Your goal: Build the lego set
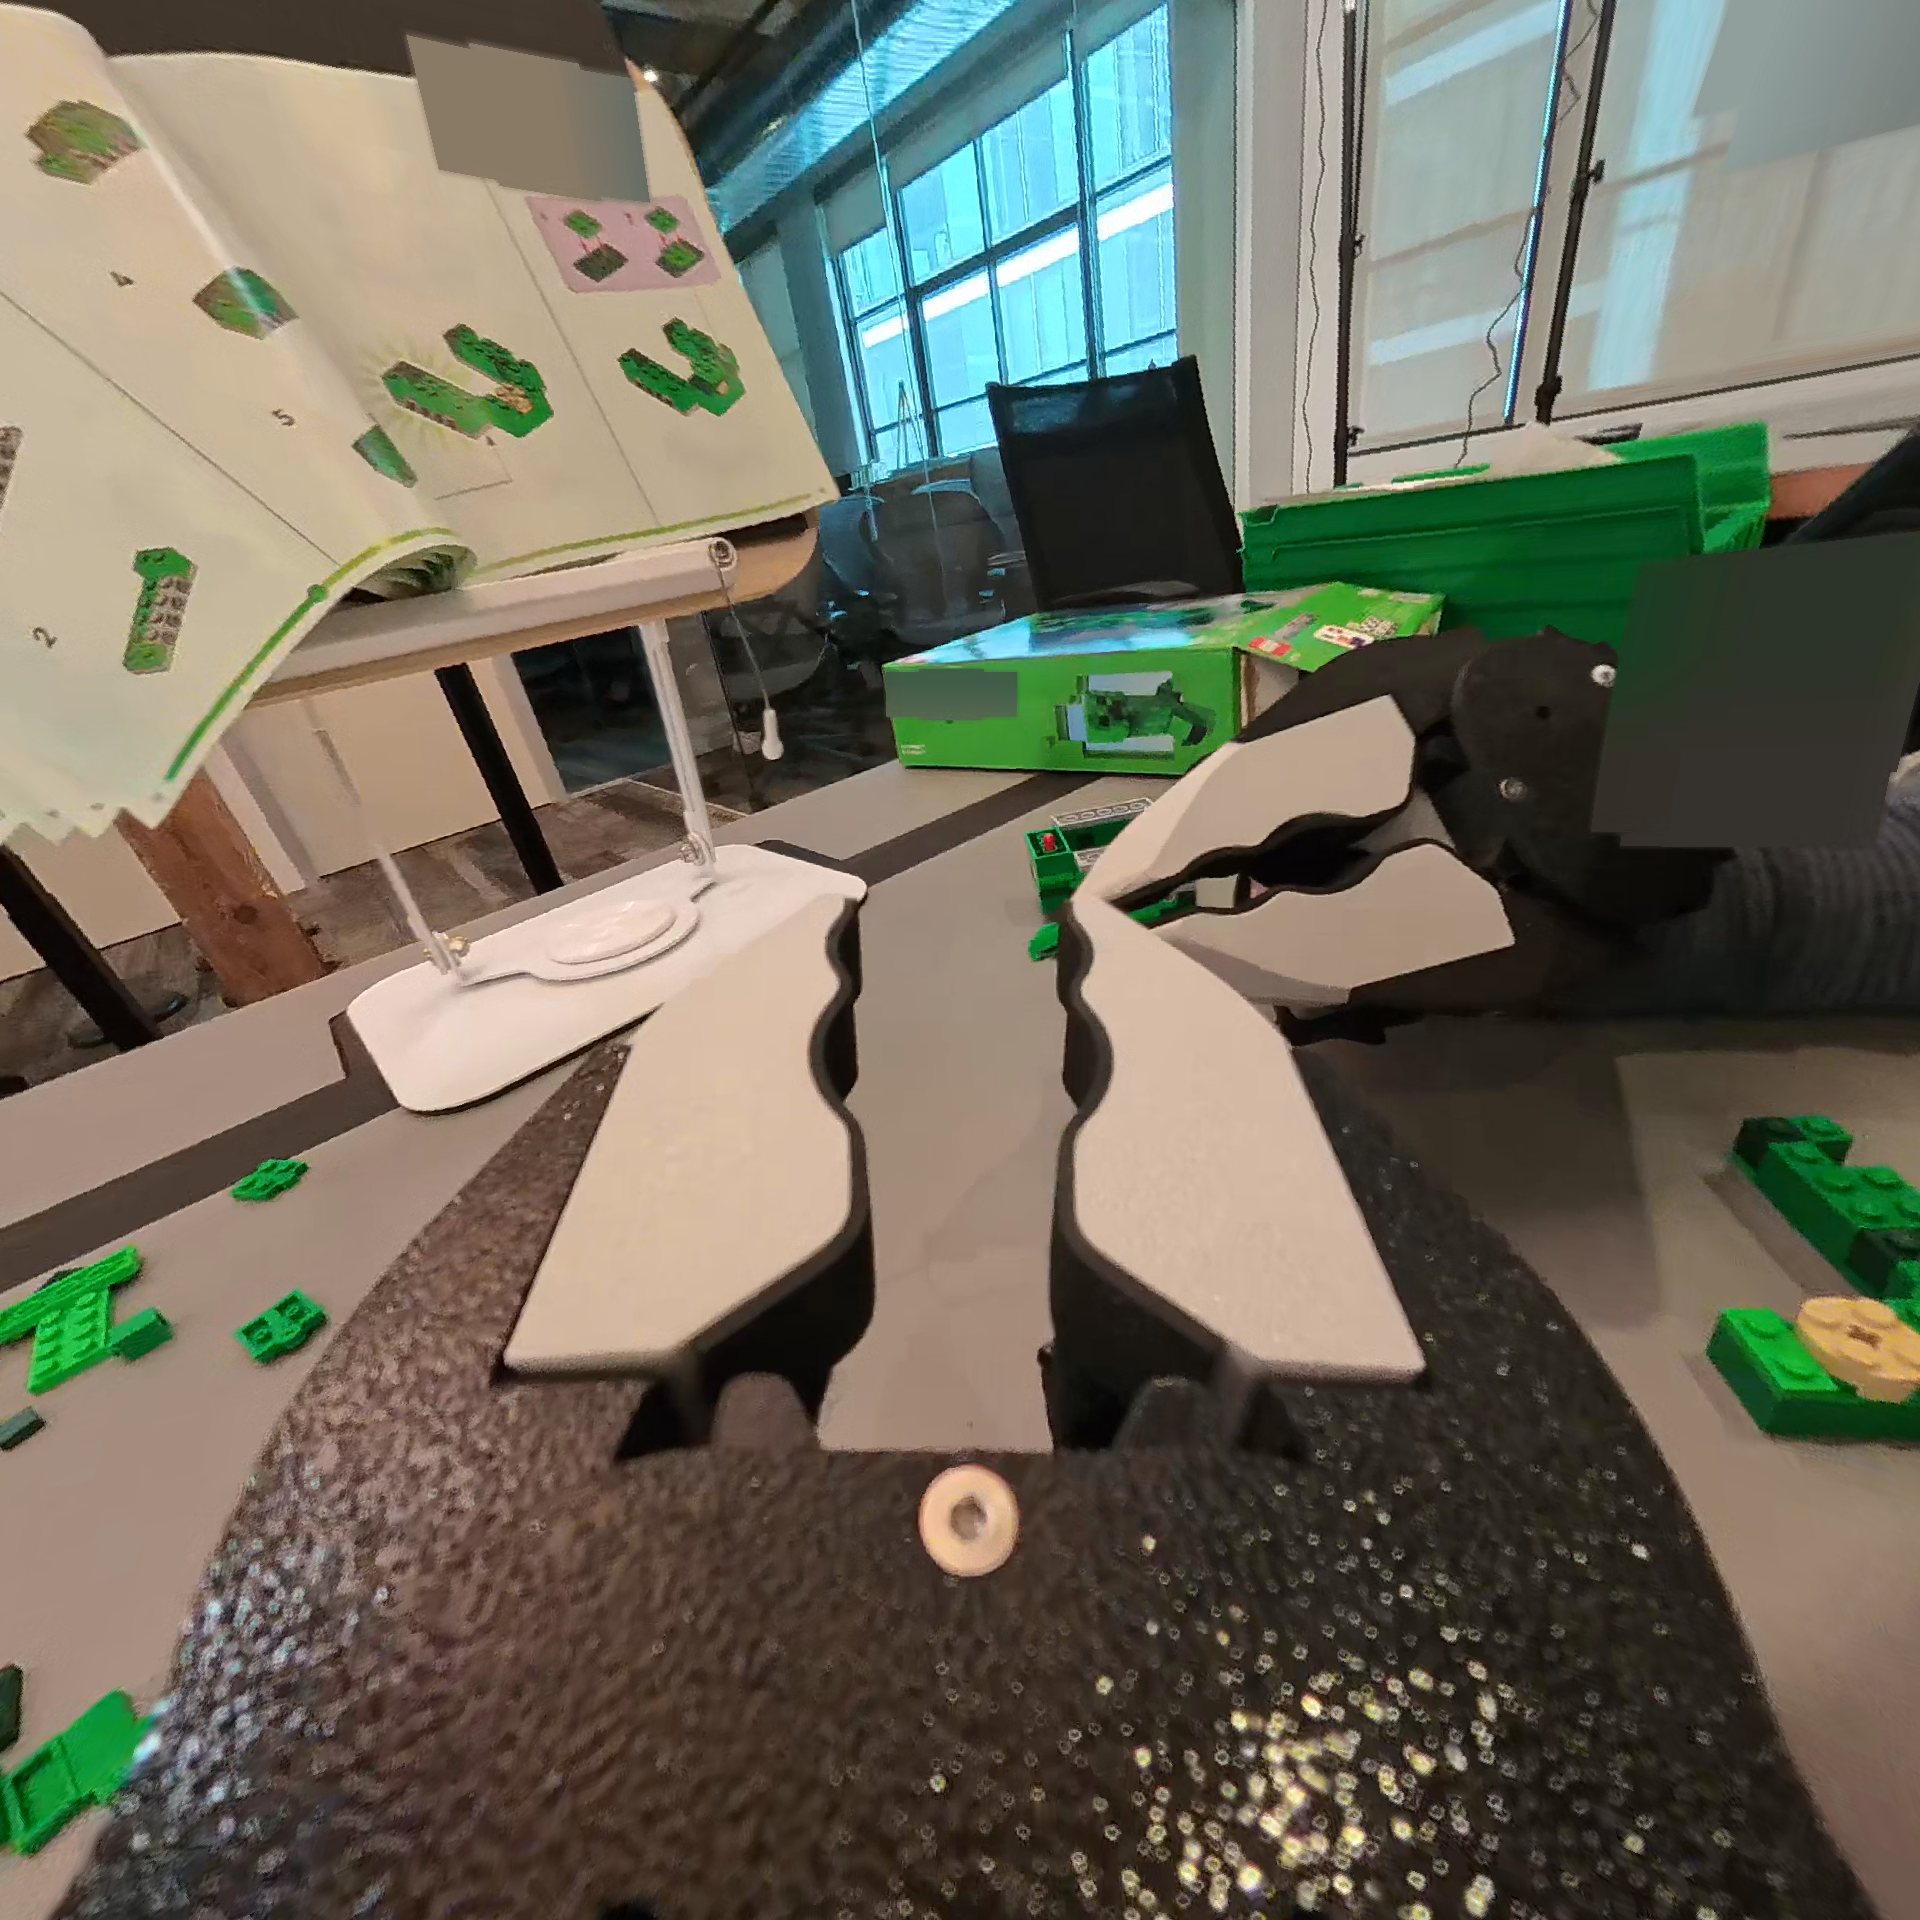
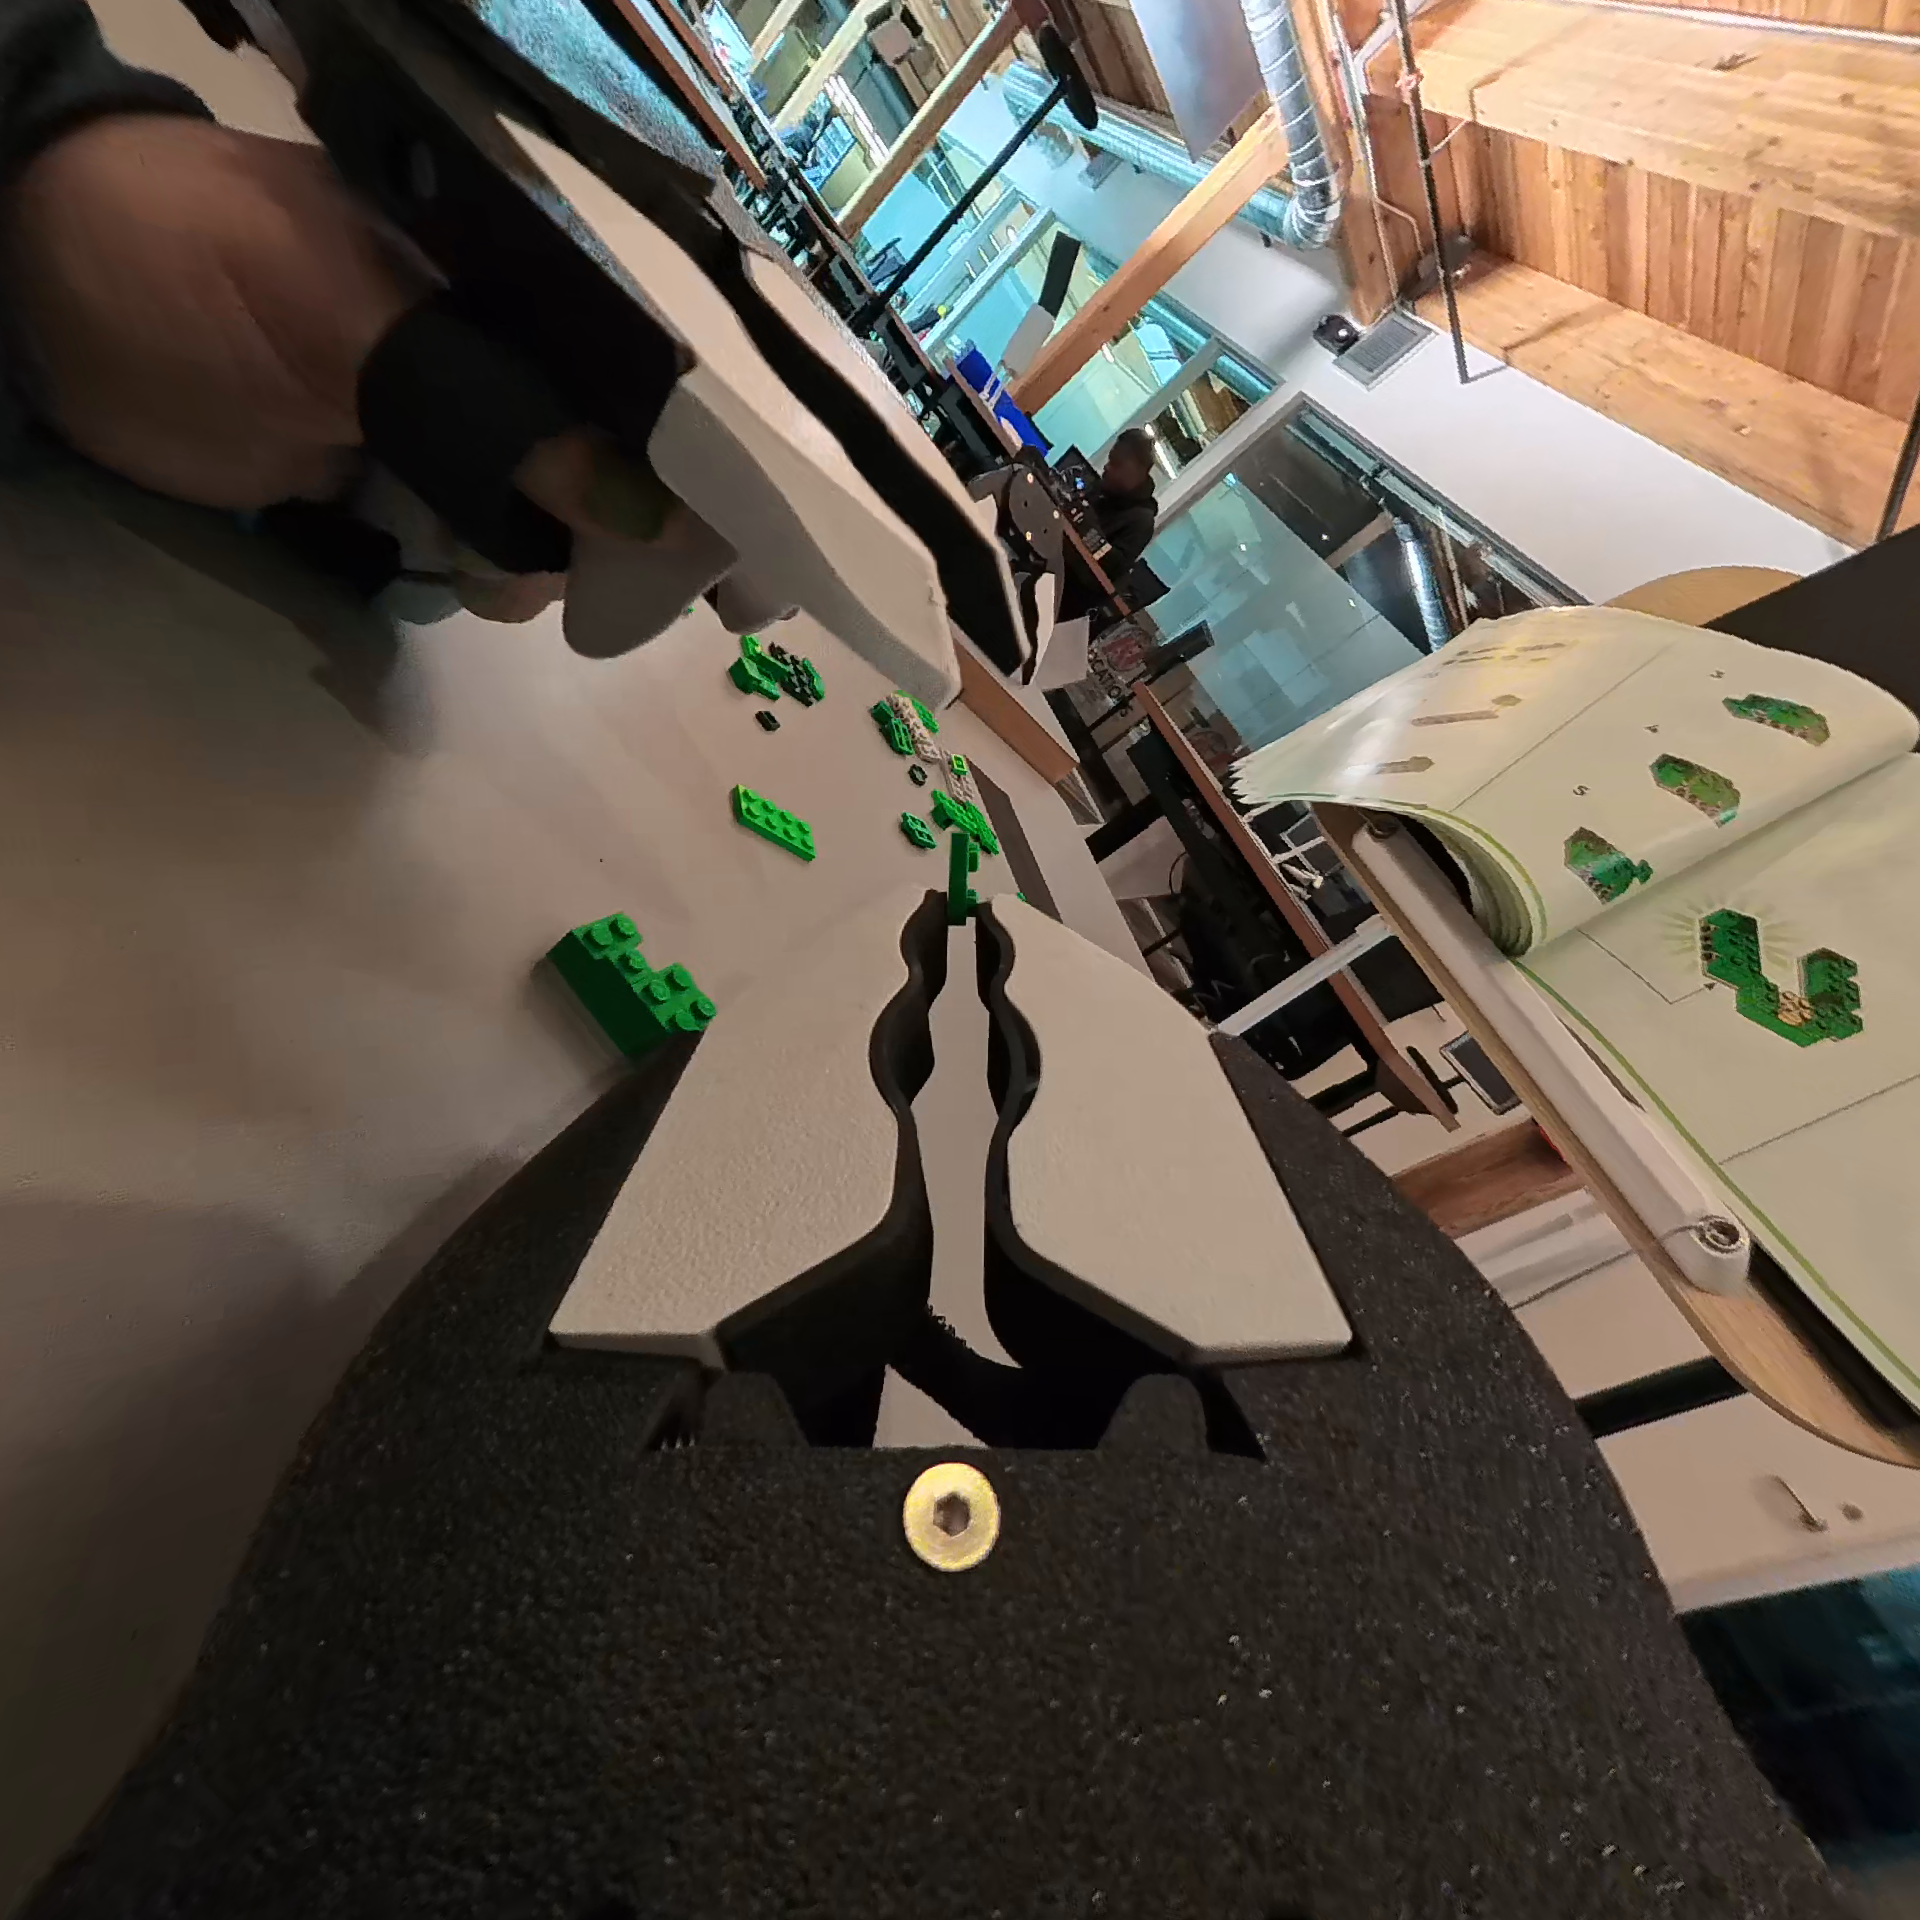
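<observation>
Right wrist view: plate [image 2: 961, 891] between tool [image 2: 968, 914] tips

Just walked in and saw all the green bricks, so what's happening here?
A person is building a Lego set with two handheld grippers. The right gripper pinches a thin green piece at its fingertips, above the table. The left gripper is open and empty. Loose green bricks lie scattered, and an instruction booklet stands open on a stand.

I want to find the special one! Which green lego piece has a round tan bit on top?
The green brick at the right edge of the left wrist view, on the grey table. It alone carries a round tan piece; the other green pieces are all green.
</observation>
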A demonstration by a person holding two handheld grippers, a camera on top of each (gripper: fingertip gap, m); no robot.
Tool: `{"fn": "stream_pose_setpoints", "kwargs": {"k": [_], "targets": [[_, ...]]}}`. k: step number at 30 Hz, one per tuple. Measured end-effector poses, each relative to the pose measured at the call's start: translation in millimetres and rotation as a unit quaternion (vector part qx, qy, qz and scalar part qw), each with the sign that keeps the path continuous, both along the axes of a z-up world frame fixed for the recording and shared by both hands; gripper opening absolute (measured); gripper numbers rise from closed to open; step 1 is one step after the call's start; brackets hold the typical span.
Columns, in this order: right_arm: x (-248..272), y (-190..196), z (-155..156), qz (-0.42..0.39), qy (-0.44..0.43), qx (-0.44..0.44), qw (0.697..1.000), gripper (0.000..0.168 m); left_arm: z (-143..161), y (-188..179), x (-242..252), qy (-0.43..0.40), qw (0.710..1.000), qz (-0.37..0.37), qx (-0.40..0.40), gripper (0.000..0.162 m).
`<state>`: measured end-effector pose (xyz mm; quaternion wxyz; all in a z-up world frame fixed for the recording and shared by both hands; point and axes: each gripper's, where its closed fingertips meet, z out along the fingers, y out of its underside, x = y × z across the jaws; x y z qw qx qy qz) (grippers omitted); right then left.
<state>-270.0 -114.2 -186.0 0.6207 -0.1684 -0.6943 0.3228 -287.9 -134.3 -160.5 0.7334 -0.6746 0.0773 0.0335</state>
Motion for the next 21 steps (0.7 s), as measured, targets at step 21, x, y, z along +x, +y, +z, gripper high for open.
{"fn": "stream_pose_setpoints", "kwargs": {"k": [21], "targets": [[3,-13,-4,0.007,0.020,0.087,0.996,0.005,-26,7,29,-0.059,0.985,-0.107,-0.120,0.035]]}}
